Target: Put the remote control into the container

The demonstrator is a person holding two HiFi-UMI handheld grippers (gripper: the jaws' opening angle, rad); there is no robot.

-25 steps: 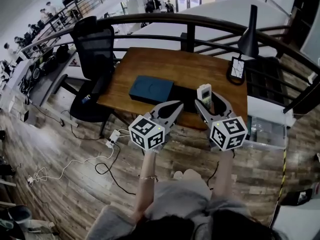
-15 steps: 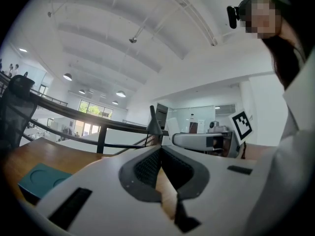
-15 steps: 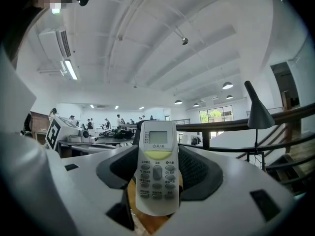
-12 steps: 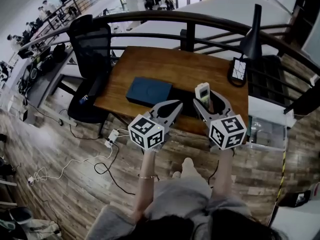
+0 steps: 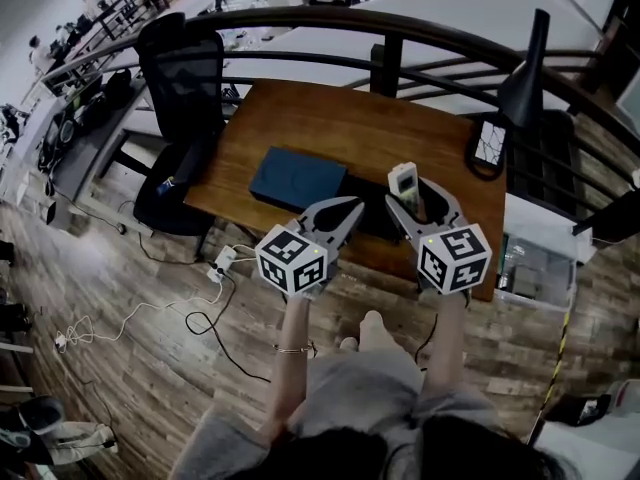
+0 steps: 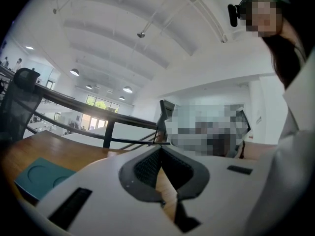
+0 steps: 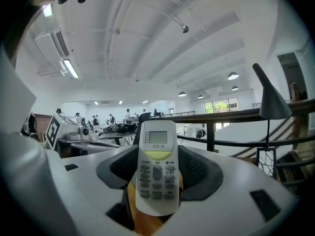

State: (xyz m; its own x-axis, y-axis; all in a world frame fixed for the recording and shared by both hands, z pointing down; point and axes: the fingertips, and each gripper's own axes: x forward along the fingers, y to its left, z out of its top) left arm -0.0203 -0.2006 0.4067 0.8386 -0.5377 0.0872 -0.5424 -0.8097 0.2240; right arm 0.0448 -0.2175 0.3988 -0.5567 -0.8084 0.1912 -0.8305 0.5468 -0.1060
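Right gripper view shows your right gripper (image 7: pixel 156 149) clamped on the remote control (image 7: pixel 156 171), which stands upright with its buttons facing the camera, above the wooden table's (image 5: pixel 340 128) near edge. Your left gripper (image 5: pixel 352 208) is closed on nothing, near a dark blue box (image 5: pixel 297 176).

Wooden desk (image 5: pixel 360 128) up against curved black railing (image 5: pixel 300 16). 1 black mesh office chair (image 5: pixel 183 73) at desk's left end, black cone lamp (image 5: pixel 523 90) at right. White power strip (image 5: pixel 222 264) plus cables on plank floor (image 5: pixel 150 388).
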